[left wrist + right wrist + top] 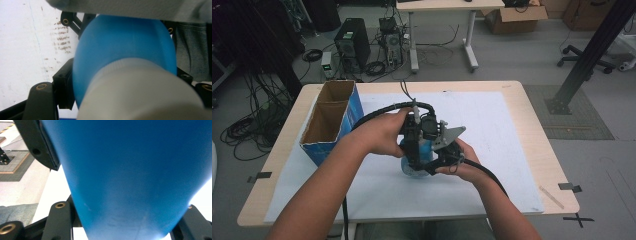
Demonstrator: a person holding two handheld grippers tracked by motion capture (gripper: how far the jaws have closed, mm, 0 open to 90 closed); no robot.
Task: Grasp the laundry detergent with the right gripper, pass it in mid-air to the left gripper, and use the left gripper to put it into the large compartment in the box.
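**Two grippers meet on a blue bottle**

Over the middle of the table (512, 100), the right gripper (443, 159) is clamped on the body of a blue bottle (135, 177), its black jaws pressed to either side, most likely to keep the bottle steady. The left gripper (414, 150) comes in from above, with the bottle's white cap (140, 92) lying between its jaws; whether its pads (63, 87) already press on the cap I cannot tell. The pairing suggests one tool anchors while the other works the cap. An open blue cardboard box (332, 120) stands to the left of the left gripper, apart from both.
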